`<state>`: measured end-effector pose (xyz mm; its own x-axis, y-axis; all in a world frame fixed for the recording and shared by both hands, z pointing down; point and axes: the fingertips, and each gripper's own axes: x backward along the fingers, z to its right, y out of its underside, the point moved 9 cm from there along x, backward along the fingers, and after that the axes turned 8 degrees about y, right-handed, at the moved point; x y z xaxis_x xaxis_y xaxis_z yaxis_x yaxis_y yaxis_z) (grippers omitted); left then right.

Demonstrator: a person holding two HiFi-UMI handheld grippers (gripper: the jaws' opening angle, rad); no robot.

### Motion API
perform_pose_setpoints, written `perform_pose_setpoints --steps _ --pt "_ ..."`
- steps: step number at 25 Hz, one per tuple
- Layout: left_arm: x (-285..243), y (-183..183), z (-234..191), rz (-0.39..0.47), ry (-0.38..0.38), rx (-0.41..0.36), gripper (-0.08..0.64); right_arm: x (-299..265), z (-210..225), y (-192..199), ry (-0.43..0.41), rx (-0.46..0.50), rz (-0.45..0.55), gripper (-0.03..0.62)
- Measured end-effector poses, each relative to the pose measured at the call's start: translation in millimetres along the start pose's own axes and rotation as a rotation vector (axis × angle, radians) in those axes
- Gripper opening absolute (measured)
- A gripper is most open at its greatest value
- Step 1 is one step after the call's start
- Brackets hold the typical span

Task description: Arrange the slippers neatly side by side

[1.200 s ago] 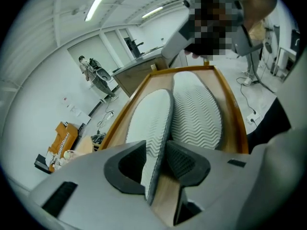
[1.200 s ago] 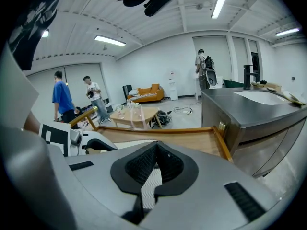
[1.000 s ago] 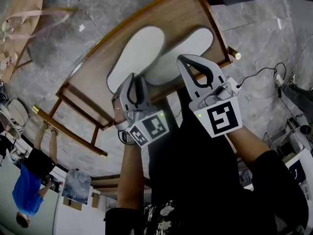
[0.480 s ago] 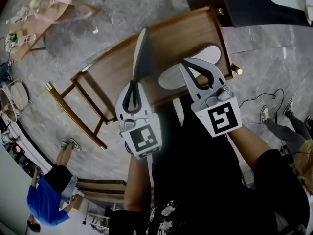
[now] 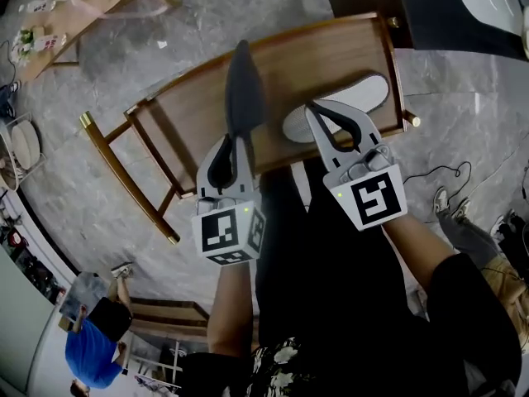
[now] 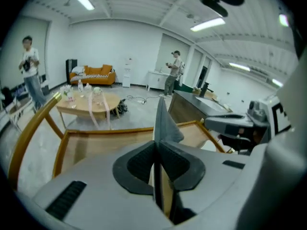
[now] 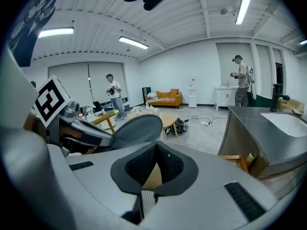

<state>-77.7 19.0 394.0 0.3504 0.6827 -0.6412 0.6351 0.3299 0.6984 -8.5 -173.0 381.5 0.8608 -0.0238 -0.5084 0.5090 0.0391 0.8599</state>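
Note:
My left gripper (image 5: 237,143) is shut on a thin white slipper (image 5: 242,89) and holds it on edge above the wooden bench (image 5: 190,131), its grey sole showing; its jaws have just been closing on it. In the left gripper view that slipper (image 6: 164,121) stands upright between the pads of the left gripper (image 6: 156,147). The second slipper (image 5: 351,106) lies flat on the bench's right end. My right gripper (image 5: 316,110) is shut at its near edge. A zigzag-patterned strip of sole (image 7: 142,202) shows between the jaws of the right gripper (image 7: 156,150).
The bench has an open wooden frame (image 5: 132,180) at its left. A round table (image 5: 74,7) stands beyond it, a dark counter (image 5: 430,7) at the upper right. Cables (image 5: 442,172) trail on the floor at right. A person (image 5: 91,350) stands at the lower left.
The left slipper lay flat on the bench; now it is lifted and turned on edge as my left gripper rolled and rose. The right gripper shifted a little.

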Motion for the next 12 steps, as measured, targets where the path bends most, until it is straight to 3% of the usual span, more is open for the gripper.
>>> perform_pose_setpoints --steps 4,6,12 --pt "1.7 12.1 -17.6 0.008 0.053 0.216 0.032 -1.3 -14.5 -0.2 0.002 -0.003 -0.003 -0.003" --pt "1.2 17.8 -23.0 0.010 0.075 0.289 0.032 -0.8 -19.7 1.6 0.005 0.001 -0.012 -0.003" --pt "2.6 33.6 -35.3 0.000 0.086 0.285 0.032 -0.5 -35.5 8.3 0.025 0.013 -0.029 -0.003"
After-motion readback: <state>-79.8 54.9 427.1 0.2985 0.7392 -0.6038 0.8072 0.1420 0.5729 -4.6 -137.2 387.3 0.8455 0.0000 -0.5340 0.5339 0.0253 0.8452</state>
